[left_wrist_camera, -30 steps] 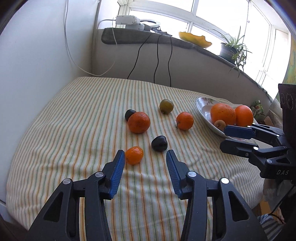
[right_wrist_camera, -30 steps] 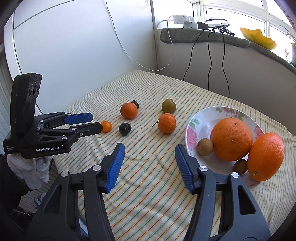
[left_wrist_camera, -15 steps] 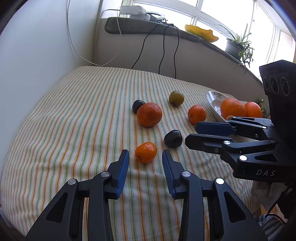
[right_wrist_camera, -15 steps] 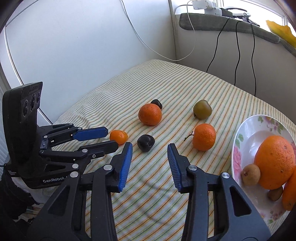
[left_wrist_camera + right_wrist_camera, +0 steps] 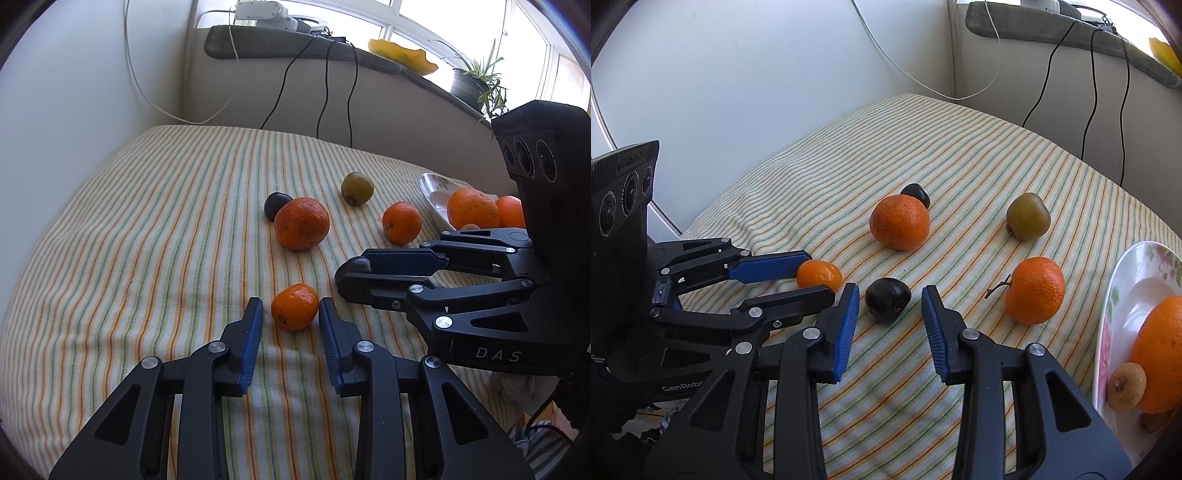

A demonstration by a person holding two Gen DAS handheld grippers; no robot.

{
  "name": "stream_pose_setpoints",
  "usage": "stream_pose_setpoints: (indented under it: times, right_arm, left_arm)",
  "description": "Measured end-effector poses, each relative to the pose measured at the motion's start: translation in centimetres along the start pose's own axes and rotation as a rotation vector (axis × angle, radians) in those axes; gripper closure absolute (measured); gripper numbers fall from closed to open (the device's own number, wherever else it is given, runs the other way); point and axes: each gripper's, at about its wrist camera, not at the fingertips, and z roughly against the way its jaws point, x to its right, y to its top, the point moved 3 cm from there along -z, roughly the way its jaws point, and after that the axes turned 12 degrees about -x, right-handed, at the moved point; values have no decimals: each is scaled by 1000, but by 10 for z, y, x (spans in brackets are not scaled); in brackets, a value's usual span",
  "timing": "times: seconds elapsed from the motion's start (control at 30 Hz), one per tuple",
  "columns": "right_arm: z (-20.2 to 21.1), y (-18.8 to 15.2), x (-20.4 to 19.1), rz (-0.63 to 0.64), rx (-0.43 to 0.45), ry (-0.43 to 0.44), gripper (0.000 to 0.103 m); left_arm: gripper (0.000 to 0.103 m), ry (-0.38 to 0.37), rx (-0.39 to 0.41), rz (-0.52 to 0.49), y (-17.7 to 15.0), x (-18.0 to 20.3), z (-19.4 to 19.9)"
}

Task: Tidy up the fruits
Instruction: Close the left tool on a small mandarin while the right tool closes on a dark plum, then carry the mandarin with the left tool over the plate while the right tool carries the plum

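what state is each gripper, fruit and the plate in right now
left gripper: open, straddling small mandarin
right gripper: open, straddling dark plum
large orange: loose on cloth
green fruit: loose on cloth
plate: holding fruit

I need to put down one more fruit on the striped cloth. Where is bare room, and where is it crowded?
Free: the striped cloth between the wall and the dark plum, and the far strip below the black cables. Crowded: the near middle, where the left gripper flanks the small mandarin and the right gripper flanks another dark plum; also near the flowered plate.
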Motion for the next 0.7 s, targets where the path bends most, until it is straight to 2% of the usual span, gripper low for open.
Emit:
stream_pose_setpoints:
  times: [0.13, 0.7]
  right_arm:
    - [1, -1, -1, 0, 0, 5, 76]
    - [29, -17, 3, -28, 57, 4, 77]
  left_arm:
    - [78, -3, 1, -1, 0, 1, -1]
    - [79, -18, 24, 6, 4, 5, 10]
